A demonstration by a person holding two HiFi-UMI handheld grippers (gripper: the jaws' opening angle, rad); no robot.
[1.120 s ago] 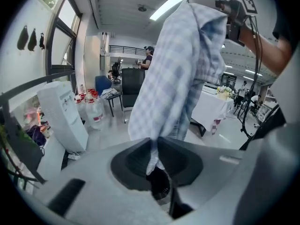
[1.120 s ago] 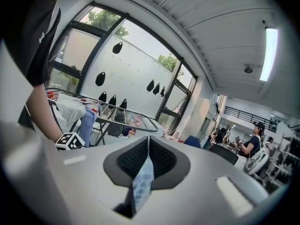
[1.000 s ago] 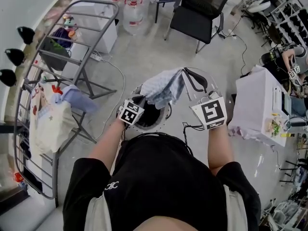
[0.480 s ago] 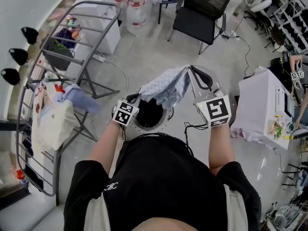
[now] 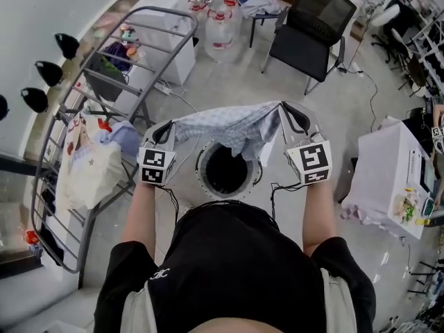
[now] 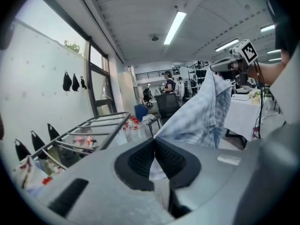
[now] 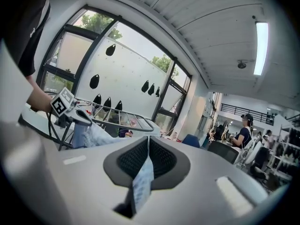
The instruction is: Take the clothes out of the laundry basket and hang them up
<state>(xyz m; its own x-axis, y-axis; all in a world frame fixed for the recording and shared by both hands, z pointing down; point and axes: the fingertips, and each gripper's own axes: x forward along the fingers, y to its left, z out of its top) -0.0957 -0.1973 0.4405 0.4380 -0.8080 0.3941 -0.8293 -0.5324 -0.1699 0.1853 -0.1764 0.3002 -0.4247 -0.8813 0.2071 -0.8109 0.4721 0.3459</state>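
Left gripper (image 5: 164, 130), right gripper (image 5: 291, 115) each clenched on blue garment (image 5: 229, 125) edge, cloth spread between them above laundry basket (image 5: 200, 173). Advice: hold tension, swing toward drying rack (image 5: 105, 80) beyond left gripper.

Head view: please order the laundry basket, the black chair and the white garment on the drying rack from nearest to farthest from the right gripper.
From the right gripper, shut on the blue cloth:
1. Laundry basket, just below it, to its left.
2. Black chair, ahead of it, on the floor.
3. White garment, far left, on the drying rack.
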